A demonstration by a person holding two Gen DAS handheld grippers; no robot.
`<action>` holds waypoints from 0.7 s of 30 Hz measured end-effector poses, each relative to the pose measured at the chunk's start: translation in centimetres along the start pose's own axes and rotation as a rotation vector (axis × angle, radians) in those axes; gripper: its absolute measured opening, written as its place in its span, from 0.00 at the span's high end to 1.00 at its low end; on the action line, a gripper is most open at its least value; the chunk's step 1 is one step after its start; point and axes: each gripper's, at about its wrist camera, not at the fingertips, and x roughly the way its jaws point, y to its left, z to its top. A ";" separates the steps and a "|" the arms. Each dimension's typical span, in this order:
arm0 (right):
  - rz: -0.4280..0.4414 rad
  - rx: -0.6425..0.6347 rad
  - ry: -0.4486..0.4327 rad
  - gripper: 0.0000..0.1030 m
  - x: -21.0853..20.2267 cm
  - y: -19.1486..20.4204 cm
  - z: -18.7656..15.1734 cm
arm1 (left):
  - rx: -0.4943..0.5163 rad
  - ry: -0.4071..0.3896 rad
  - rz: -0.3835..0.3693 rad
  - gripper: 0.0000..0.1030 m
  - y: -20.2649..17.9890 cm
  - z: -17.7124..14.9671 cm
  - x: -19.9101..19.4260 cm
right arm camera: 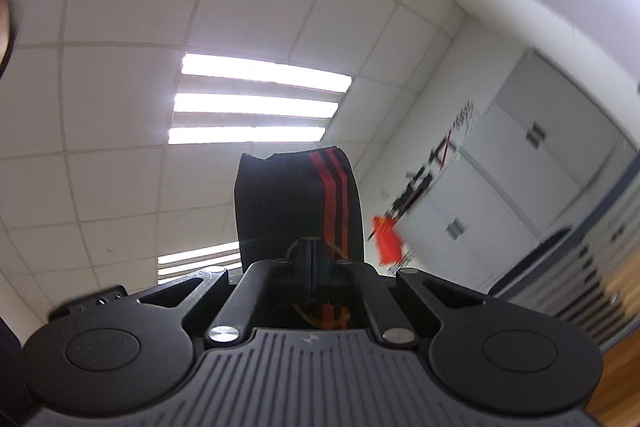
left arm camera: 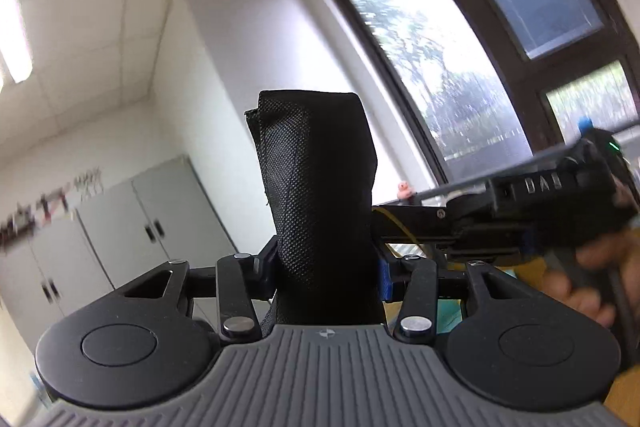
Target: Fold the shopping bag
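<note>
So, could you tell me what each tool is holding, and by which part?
Left tool clamps the black bag's folded bundle; right tool pinches its red-striped strap.

One black bag (left arm camera: 316, 187); two hand-held grippers (left arm camera: 324, 267) (right arm camera: 314, 259); one window (left arm camera: 460, 47).

Left gripper (left arm camera: 326, 267) held level, jaws part-way apart, clamped on black bag fabric (left arm camera: 320, 187). Right gripper (right arm camera: 314, 255) tilted upward — jaws pressed fully together, pinching striped fabric. In left wrist view, right gripper seen at right side, gripped by person's hand (left arm camera: 592, 267) — blurred.
</note>
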 end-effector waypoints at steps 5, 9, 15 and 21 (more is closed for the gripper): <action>0.129 0.230 0.040 1.00 0.5 -2.3 -2.2 | 0.179 0.030 -0.028 0.54 -0.3 0.2 0.0; 0.186 0.343 0.051 1.00 0.3 -4.5 -4.2 | 0.287 0.046 -0.047 0.54 -0.7 -0.2 -0.1; 0.246 0.448 0.023 0.99 -0.9 -8.1 -7.1 | 0.353 0.059 -0.052 0.54 -0.8 0.0 0.2; 0.227 0.332 -0.055 0.55 -1.8 -8.8 -6.7 | 0.327 0.050 -0.032 0.54 -0.5 0.8 0.0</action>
